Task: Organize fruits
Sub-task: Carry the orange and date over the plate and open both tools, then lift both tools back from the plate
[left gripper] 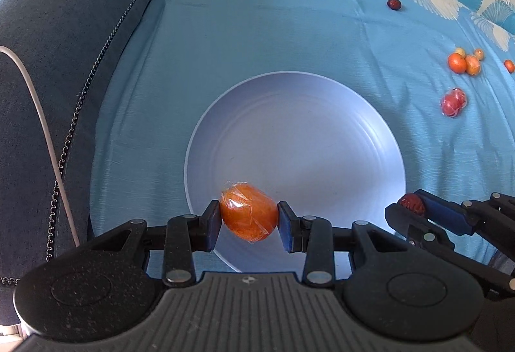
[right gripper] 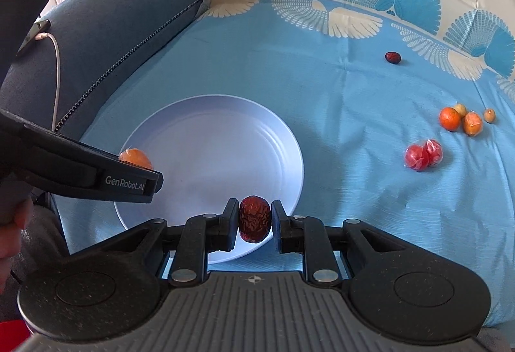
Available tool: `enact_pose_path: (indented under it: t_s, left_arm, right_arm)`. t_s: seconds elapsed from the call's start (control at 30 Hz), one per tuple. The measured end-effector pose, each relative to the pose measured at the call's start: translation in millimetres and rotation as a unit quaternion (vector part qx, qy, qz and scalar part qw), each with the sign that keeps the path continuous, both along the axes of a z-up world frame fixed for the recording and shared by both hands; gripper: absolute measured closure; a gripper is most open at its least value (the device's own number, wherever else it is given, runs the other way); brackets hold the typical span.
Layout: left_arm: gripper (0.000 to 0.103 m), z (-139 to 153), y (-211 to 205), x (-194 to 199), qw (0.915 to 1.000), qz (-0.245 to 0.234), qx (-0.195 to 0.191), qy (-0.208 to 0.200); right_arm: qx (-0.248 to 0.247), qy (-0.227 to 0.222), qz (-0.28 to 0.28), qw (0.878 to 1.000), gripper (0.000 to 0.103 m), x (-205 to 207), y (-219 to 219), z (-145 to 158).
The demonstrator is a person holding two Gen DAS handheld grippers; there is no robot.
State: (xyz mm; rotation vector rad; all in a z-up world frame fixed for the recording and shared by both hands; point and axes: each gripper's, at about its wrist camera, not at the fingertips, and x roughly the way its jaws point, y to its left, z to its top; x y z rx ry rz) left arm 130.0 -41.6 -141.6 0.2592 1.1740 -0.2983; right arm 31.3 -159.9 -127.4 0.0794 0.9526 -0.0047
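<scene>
My left gripper (left gripper: 249, 216) is shut on a plastic-wrapped orange fruit (left gripper: 249, 215) and holds it over the near rim of a pale blue plate (left gripper: 305, 133). My right gripper (right gripper: 255, 220) is shut on a wrinkled red date (right gripper: 254, 218) above the plate's near edge (right gripper: 225, 139). In the left wrist view the right gripper (left gripper: 415, 207) enters at the right with the date (left gripper: 412, 203). In the right wrist view the left gripper (right gripper: 141, 171) comes in from the left, with the orange fruit (right gripper: 135, 157) partly hidden behind it.
On the blue cloth to the right lie a loose red date (right gripper: 393, 57), a cluster of small orange fruits (right gripper: 463, 118) and wrapped red fruits (right gripper: 423, 154). A dark blue sofa arm (right gripper: 112, 26) with a white cable (right gripper: 58, 75) borders the left.
</scene>
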Motion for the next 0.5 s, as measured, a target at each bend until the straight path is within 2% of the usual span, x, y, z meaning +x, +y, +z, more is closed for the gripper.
enact_pose_path:
  t_s: [0.07, 0.1, 0.17, 0.23, 0.27, 0.3, 0.33, 0.37, 0.4, 0.5]
  left_arm:
    - [0.060, -3, -1, 4, 1.0000, 0.000, 0.001, 0.000]
    - [0.055, -3, -2, 5, 1.0000, -0.002, 0.000, -0.002]
    - [0.019, 0, -3, 4, 0.9998, -0.006, -0.009, -0.017]
    - [0.002, 8, -4, 2, 0.9989, -0.006, -0.016, -0.045]
    - [0.001, 12, -4, 0, 0.9983, -0.008, -0.018, -0.055]
    - [0.000, 17, -5, -2, 0.9980, -0.011, -0.016, -0.060]
    - [0.000, 20, -5, -3, 0.9981, -0.013, -0.011, -0.060]
    - [0.000, 23, -4, -5, 0.9982, -0.014, -0.006, -0.059]
    - [0.000, 28, -3, -8, 0.9982, -0.011, 0.002, -0.059]
    - [0.000, 42, 4, -21, 0.9974, -0.001, 0.025, -0.068]
  right_arm:
    - [-0.002, 0.003, 0.003, 1.000, 0.080, 3, 1, -4]
    - [-0.003, 0.004, 0.004, 1.000, 0.080, 5, 1, -6]
    - [-0.001, 0.008, 0.004, 1.000, 0.080, 9, 1, -8]
    - [0.005, 0.009, 0.005, 1.000, 0.080, 13, 0, -9]
    - [0.009, 0.009, 0.005, 1.000, 0.075, 15, -1, -8]
    - [0.008, 0.008, 0.002, 1.000, 0.058, 16, -2, -6]
    - [0.005, 0.004, -0.004, 1.000, 0.048, 16, -3, -3]
    - [0.002, 0.000, -0.009, 1.000, 0.034, 14, -5, 1]
    - [0.001, -0.004, -0.012, 1.000, 0.027, 11, -8, 6]
    - [0.001, -0.006, -0.020, 1.000, 0.017, -5, -15, 20]
